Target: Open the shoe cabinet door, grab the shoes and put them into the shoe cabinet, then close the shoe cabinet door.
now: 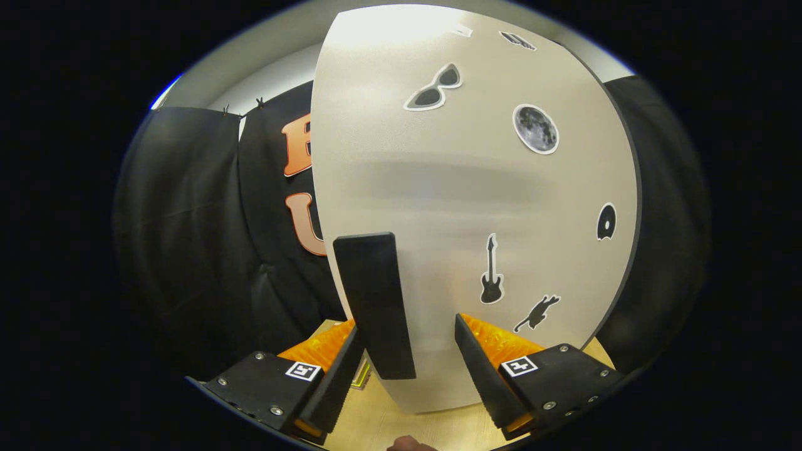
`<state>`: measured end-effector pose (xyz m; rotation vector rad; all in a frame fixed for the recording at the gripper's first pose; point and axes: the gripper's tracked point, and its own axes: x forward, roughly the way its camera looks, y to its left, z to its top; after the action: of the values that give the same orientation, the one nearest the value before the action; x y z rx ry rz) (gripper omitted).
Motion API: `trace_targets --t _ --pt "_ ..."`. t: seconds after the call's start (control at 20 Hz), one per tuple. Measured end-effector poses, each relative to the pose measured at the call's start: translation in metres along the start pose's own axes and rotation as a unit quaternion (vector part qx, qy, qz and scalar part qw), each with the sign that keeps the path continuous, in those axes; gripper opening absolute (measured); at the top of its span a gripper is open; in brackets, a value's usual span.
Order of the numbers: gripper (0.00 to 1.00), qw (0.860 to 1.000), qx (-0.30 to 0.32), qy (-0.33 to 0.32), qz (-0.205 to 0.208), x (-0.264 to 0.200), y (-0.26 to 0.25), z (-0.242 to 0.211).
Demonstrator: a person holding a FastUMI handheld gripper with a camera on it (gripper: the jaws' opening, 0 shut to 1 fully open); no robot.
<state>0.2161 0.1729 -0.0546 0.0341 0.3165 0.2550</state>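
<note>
The claw is spread around the handle of the shoe cabinet door — toward twelve o'clock; closing off-centre, the fingers may slip off.

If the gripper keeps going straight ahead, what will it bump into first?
Probably the black handle on the shoe cabinet door. It stands between the open gripper fingers, nearer one finger, though depth is hard to judge.

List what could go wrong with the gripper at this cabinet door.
The gripper is open, and the black handle sits close to one finger rather than centred, so closing might catch it unevenly and slip. The door fills the space ahead, so pulling it blind could knock something behind.
</note>
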Motion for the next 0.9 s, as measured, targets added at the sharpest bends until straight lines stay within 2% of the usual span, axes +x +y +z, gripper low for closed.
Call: trace_targets --t 0.8,0.9 --pt "0.88 1.000 -0.011 -0.011 -0.003 0.015 0.001 0.004" --pt "0.88 1.000 -0.004 0.006 0.001 0.012 0.004 -0.002"
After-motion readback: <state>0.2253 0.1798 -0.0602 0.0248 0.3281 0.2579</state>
